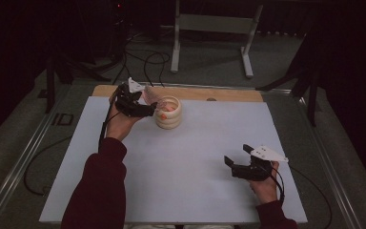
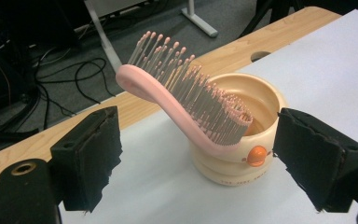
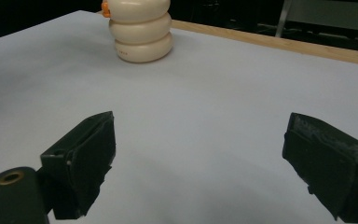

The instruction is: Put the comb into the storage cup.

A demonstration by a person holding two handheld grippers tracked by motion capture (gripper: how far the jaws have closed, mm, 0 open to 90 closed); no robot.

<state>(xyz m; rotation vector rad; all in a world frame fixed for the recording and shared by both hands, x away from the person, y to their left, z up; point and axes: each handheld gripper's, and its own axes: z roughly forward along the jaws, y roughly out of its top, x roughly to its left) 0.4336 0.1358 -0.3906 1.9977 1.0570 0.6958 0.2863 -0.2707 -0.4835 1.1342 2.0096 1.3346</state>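
- Left gripper [image 2: 200,154]: jaws stand wide apart, pads bare; nothing is pressed between them. In the high view the left gripper [image 1: 145,110] sits at the far left part of the table, just beside the cup.
- Left gripper pads [image 2: 93,154]: black, rough-edged foam; one at each side of the left gripper view, both clear of the brush and the cup.
- Hairbrush [image 2: 186,105]: lies ahead of the open left jaws, between their lines but touching neither pad. It leans in the cup, one end down inside it, the rest rising over the rim toward the upper left of the left gripper view.
- Hairbrush, appearance: pink curved back, rows of grey bristles with pale pink tips.
- Cup [image 2: 242,154]: stands upright on the white table sheet, closer to the pad at the right of that view. Cream, ribbed in stacked rings, with an orange knob on its side and small lettering near the base.
- Right gripper [image 3: 200,163]: jaws wide open, holding nothing, over bare sheet. In the high view the right gripper [image 1: 238,162] is at the near right, well apart from the cup [image 1: 167,113].
- Table [image 1: 195,157]: white sheet over a wooden top; a wooden strip shows along the far edge.
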